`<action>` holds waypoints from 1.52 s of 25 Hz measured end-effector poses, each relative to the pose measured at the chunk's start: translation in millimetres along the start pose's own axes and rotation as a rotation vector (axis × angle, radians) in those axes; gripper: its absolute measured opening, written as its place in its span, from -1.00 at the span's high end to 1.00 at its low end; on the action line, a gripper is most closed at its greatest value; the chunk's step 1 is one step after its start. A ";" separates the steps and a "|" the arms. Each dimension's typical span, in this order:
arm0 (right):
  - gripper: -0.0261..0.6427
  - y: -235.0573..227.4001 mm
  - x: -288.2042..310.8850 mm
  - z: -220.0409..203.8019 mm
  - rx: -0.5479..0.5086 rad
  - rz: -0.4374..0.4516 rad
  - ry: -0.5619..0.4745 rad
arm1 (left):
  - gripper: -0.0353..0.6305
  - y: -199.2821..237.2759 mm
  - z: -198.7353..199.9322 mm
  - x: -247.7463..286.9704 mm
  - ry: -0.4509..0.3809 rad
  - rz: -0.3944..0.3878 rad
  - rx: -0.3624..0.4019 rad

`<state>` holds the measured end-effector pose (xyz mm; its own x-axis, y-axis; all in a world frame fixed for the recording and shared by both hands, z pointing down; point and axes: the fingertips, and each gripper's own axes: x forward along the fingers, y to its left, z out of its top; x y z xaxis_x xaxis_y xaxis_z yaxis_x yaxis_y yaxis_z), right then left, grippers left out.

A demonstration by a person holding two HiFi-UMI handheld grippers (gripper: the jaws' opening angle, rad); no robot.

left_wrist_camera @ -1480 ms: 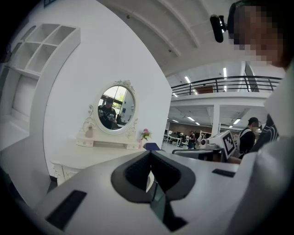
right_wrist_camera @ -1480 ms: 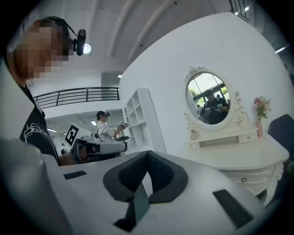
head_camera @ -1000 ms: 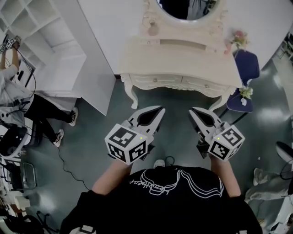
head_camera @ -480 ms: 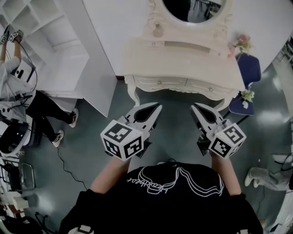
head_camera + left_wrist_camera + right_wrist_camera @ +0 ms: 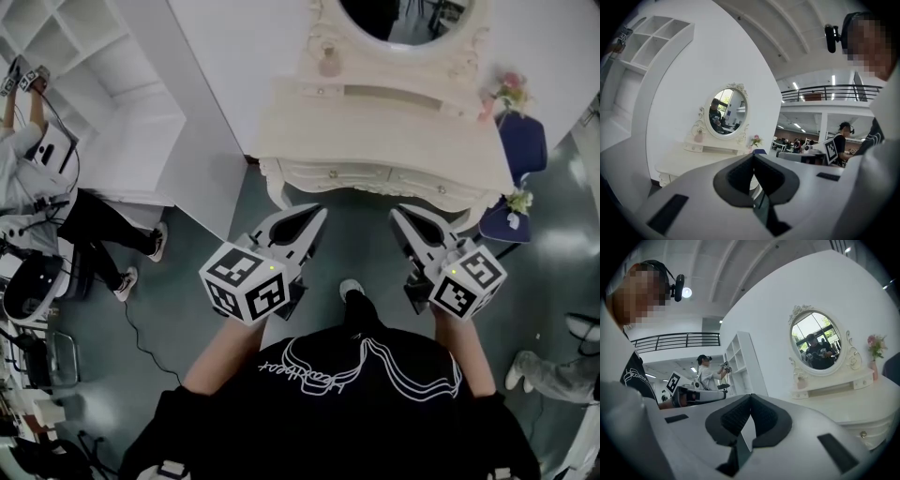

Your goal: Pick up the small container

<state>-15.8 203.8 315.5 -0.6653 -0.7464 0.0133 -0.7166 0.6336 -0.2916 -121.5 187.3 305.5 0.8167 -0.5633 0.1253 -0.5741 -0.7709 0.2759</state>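
Note:
The small container (image 5: 329, 62) is a pale pink bottle standing on the dressing table's back ledge, left of the oval mirror (image 5: 403, 19). It also shows as a pink bottle (image 5: 699, 136) in the left gripper view and, smaller, as the container (image 5: 801, 379) in the right gripper view. My left gripper (image 5: 319, 214) hovers over the floor in front of the cream dressing table (image 5: 375, 122), jaws together and empty. My right gripper (image 5: 398, 217) is level with it, also shut with nothing between the jaws. Both are well short of the container.
A white shelf unit (image 5: 94, 84) stands at the left, with another person (image 5: 37, 187) beside it. A blue chair (image 5: 523, 145) with flowers on it sits right of the table. A vase of pink flowers (image 5: 511, 92) is on the table's right end. My shoe (image 5: 352, 291) is on the floor.
The dressing table has drawn slightly nearer and shifted right in view. My foot has stepped forward between the grippers. Both grippers stay shut and keep their spacing.

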 end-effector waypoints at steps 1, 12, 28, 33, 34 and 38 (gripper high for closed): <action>0.90 -8.3 4.8 2.3 0.003 0.004 -0.001 | 0.88 5.3 2.2 6.9 -0.002 0.006 0.002; 0.90 -136.5 79.9 34.9 0.033 0.049 0.019 | 0.88 77.4 29.9 126.2 0.009 0.031 -0.011; 0.90 -274.1 156.3 79.7 0.025 0.113 0.049 | 0.88 151.8 69.6 264.1 0.017 0.088 0.036; 0.90 -278.2 176.7 75.0 0.024 0.130 0.075 | 0.83 175.9 73.5 267.7 0.010 0.119 0.036; 0.90 -279.2 181.3 73.9 0.026 0.131 0.081 | 0.82 181.5 74.4 269.2 0.013 0.122 0.039; 0.90 -291.7 202.8 73.1 0.031 0.124 0.097 | 0.82 207.8 78.6 283.5 0.028 0.120 0.048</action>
<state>73.5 -147.2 333.4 -0.7662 -0.6391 0.0672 -0.6223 0.7119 -0.3256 -14.0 -156.0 323.5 0.7427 -0.6445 0.1816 -0.6696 -0.7121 0.2111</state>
